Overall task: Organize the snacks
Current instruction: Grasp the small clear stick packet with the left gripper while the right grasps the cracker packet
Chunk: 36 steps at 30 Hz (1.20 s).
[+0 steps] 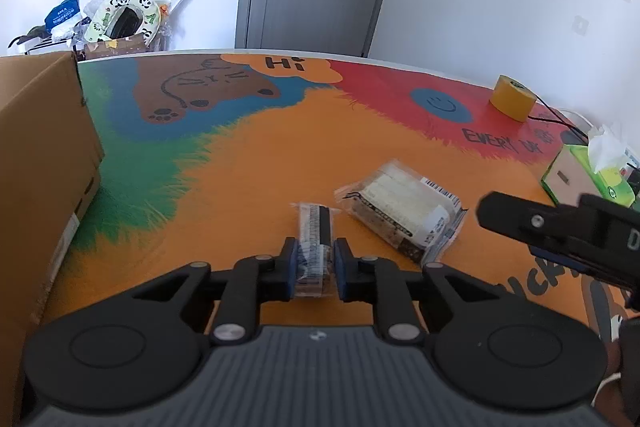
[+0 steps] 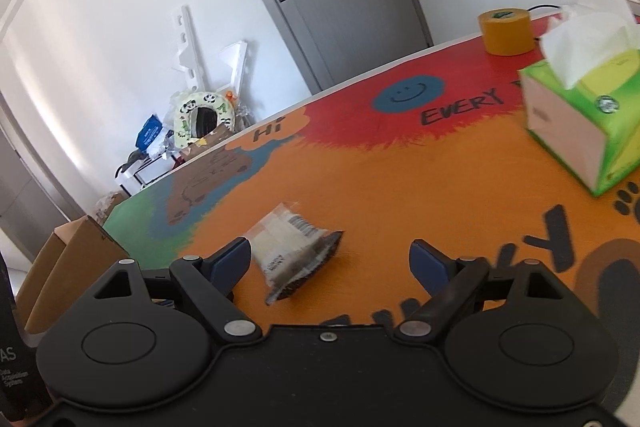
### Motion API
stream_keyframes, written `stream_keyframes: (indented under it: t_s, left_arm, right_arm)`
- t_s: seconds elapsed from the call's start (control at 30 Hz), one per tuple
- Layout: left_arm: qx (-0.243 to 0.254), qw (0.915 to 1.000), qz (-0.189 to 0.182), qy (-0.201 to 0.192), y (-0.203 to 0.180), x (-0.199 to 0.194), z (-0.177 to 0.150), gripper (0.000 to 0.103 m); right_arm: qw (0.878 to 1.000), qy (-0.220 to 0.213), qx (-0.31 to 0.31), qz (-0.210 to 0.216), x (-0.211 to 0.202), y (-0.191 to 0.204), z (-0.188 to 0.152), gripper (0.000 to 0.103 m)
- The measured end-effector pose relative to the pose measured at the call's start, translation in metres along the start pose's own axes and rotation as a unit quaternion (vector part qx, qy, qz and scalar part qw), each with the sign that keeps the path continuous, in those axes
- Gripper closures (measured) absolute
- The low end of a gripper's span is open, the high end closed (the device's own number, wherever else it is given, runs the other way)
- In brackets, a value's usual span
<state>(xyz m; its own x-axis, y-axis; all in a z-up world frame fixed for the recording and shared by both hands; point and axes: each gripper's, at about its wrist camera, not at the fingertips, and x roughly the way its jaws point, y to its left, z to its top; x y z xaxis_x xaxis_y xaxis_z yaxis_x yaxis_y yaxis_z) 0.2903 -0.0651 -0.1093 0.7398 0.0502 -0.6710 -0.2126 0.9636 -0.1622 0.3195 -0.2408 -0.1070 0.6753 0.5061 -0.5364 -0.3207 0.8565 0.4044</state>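
Plastic-wrapped snacks (image 1: 402,211) — two: left claw (image 1: 314,263) clamps one (image 1: 314,227); right claw (image 2: 330,261) spread apart.

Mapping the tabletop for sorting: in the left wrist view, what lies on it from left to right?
Brown cardboard box → slim clear-wrapped snack bar in the left gripper → larger clear-wrapped snack pack → yellow tape roll → green tissue box.
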Motion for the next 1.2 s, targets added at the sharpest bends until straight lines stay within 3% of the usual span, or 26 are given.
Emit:
stream_keyframes:
  t_s: [0.4, 0.53, 0.73, 0.83, 0.9, 0.97, 1.0, 1.03, 1.2]
  left_arm:
    - [-0.029, 0.9993, 0.0, -0.022, 0.028, -0.008, 0.013, 0.087]
    - [-0.042, 0.9988, -0.001, -0.025, 0.037, -0.006, 0.015, 0.086]
    - [-0.055, 0.9983, -0.002, -0.022, 0.047, 0.001, 0.014, 0.086]
    - [-0.057, 0.9982, 0.0, -0.018, 0.049, 0.003, 0.012, 0.086]
    - [-0.056, 0.9983, 0.001, -0.018, 0.05, 0.003, 0.012, 0.086]
    - [-0.056, 0.9983, 0.0, -0.017, 0.05, 0.001, 0.011, 0.086]
    - [-0.057, 0.9982, -0.001, -0.017, 0.049, 0.001, 0.011, 0.087]
    - [-0.058, 0.9982, -0.003, -0.017, 0.049, 0.0, 0.011, 0.087]
    - [-0.052, 0.9983, -0.014, -0.024, 0.043, -0.012, 0.01, 0.087]
  right_arm:
    - [0.999, 0.007, -0.032, 0.0, 0.024, 0.02, 0.007, 0.012]
    - [0.998, 0.012, -0.058, -0.009, 0.035, 0.03, 0.006, 0.004]
    - [0.997, 0.02, -0.075, -0.027, 0.053, 0.04, 0.003, 0.005]
    - [0.996, 0.027, -0.076, -0.04, 0.058, 0.041, -0.002, 0.013]
    - [0.995, 0.018, -0.086, -0.046, 0.058, 0.042, -0.003, 0.025]
    - [0.995, 0.016, -0.09, -0.044, 0.056, 0.042, -0.004, 0.044]
    - [0.995, 0.017, -0.088, -0.04, 0.054, 0.041, -0.003, 0.046]
    - [0.996, 0.019, -0.084, -0.032, 0.051, 0.04, -0.004, 0.057]
    - [0.997, 0.017, -0.074, -0.033, 0.037, 0.038, -0.009, 0.06]
